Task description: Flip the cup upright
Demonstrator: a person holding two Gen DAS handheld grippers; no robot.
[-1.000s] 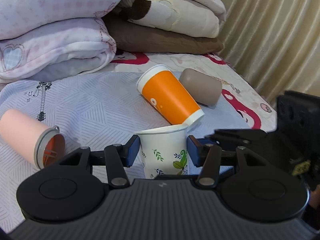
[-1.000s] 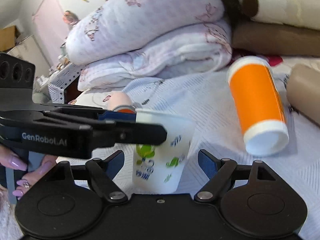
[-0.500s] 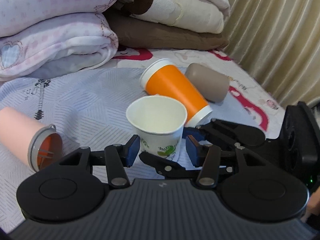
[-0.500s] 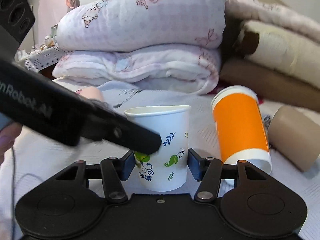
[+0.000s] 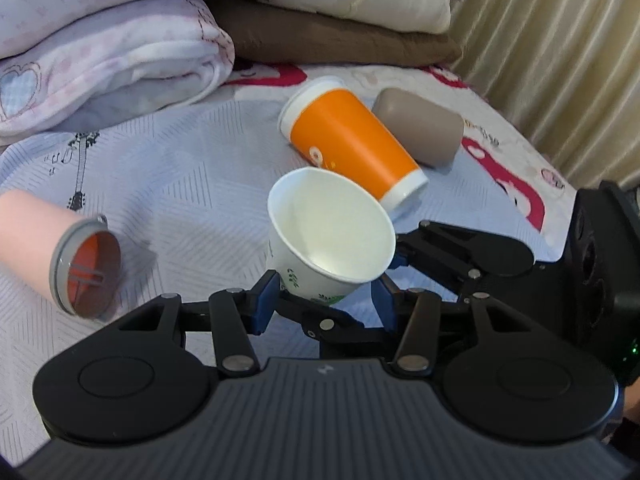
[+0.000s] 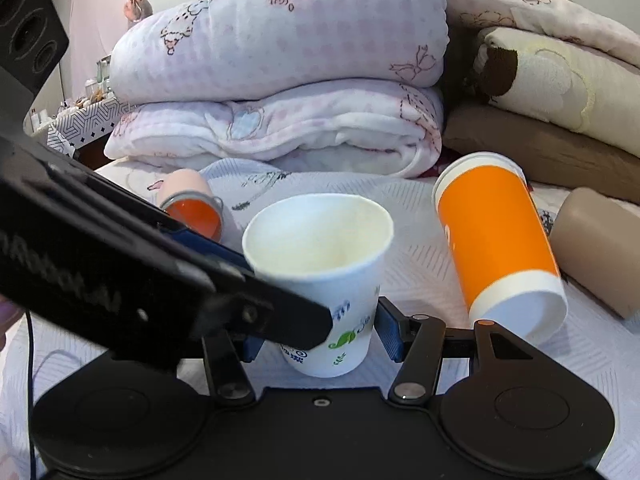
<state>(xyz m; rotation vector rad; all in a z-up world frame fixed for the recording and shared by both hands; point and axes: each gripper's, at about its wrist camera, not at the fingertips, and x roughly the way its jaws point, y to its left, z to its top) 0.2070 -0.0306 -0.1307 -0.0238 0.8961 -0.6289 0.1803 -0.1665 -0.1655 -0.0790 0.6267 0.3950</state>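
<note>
A white paper cup with green leaf print stands mouth up on the bedspread. My right gripper is shut on its lower part, blue pads against both sides. My left gripper sits around the cup's base from the other side; its blue pads stand close beside the cup, and whether they touch is unclear. In the left wrist view the right gripper's fingers cross under the cup. In the right wrist view the left gripper's finger hides the cup's lower left.
An orange cup lies on its side behind the white one. A brown cup lies beside it. A pink cup with grey lid lies at left. Folded quilts are stacked at the back, a curtain at right.
The white cup has gone from between the left gripper's pads to the right gripper's grip. Both cameras now sit higher and see into its mouth.
</note>
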